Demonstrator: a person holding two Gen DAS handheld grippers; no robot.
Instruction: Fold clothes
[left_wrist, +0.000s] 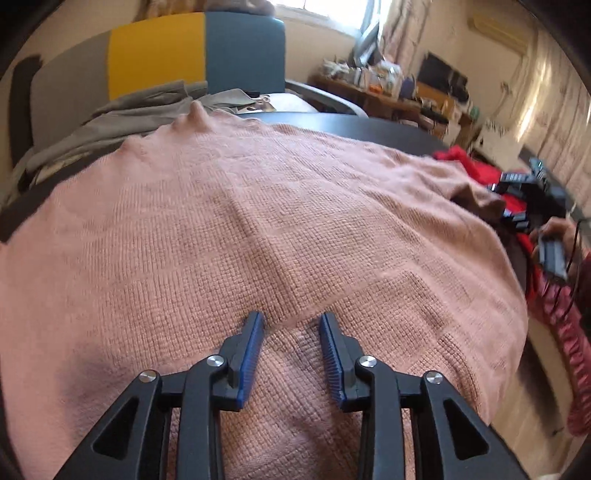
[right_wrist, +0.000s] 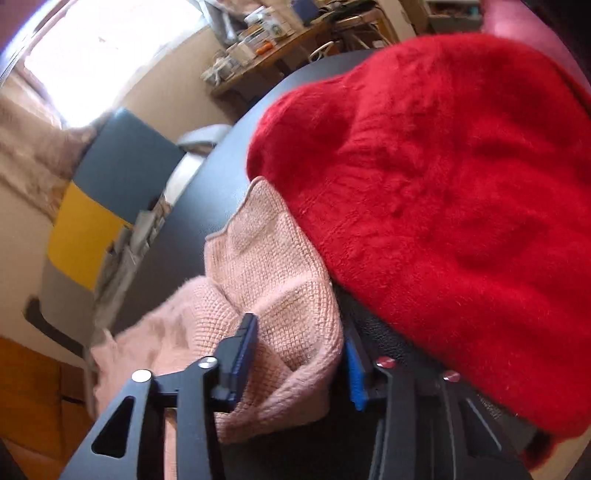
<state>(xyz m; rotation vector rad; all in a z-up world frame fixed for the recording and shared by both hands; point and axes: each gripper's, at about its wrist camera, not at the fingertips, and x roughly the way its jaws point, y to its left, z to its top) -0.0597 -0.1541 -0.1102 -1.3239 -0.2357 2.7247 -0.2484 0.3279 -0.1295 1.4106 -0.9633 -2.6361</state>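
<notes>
Left wrist: your left gripper (left_wrist: 291, 321) hovers spread apart over the pink sweater (left_wrist: 258, 229), which covers the black table (left_wrist: 351, 125).
Right wrist: your right gripper (right_wrist: 301, 332) gapes around a pink sweater fold beside the red sweater (right_wrist: 443, 184).

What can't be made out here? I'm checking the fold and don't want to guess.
- Pink sweater: sleeves and hem, left view; it overfills the frame.
- Red sweater: its shape, right view; bunched, cut by the edge.
- Table: mostly covered by clothes.
- Right gripper: open around a pink fold; contact unclear.
- Desk clutter: too small and blurred.
</notes>
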